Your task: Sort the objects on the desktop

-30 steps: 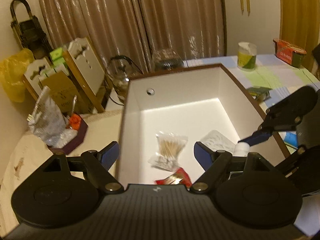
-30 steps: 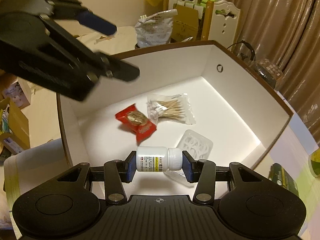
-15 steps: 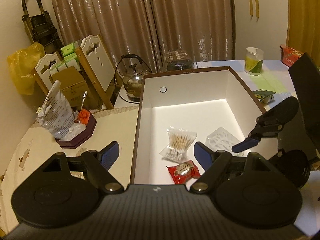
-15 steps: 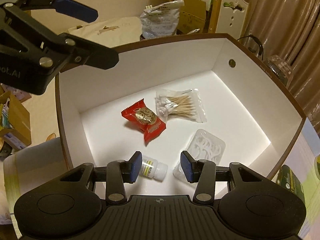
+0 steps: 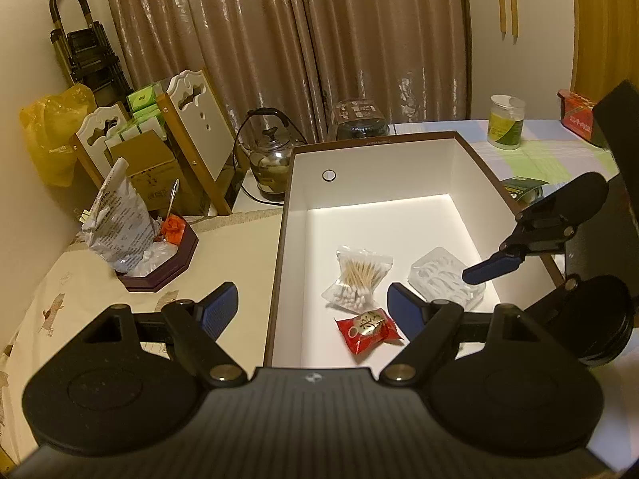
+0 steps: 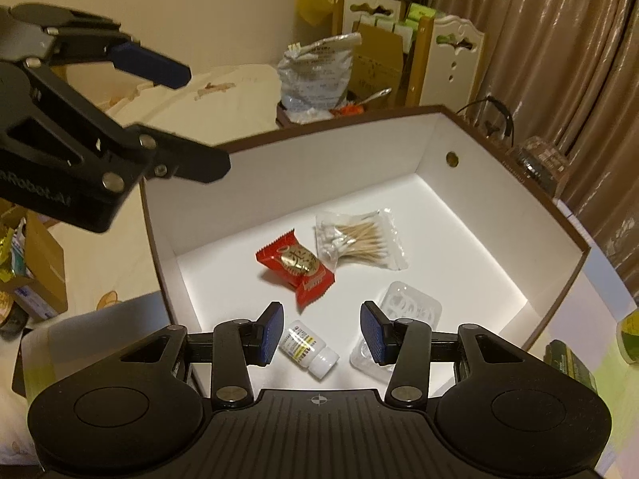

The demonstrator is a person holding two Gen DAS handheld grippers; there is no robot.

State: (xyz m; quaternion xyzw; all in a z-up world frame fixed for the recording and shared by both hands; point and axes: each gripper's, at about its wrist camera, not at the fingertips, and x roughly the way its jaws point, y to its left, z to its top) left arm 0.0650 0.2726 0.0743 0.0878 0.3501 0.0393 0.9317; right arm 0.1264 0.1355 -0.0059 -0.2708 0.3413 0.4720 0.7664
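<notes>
Four items are gathered in the white box [image 6: 499, 183], kept as the sorting bin: red candy packet [image 6: 297, 265], cotton swab bag [image 6: 359, 239], clear plastic tray [image 6: 399, 315], and the white pill bottle [image 6: 307, 349], lying on its side at the near edge. The right claw [image 6: 321, 333] is held just above the bottle, partly open, nothing gripped. The left claw [image 5: 313, 307] is kept wide and empty over the box's near left rim, out of the way. Compared with a second ago: bottle then clamped in the right claw, now released onto the box floor; left claw drawn back slightly.
</notes>
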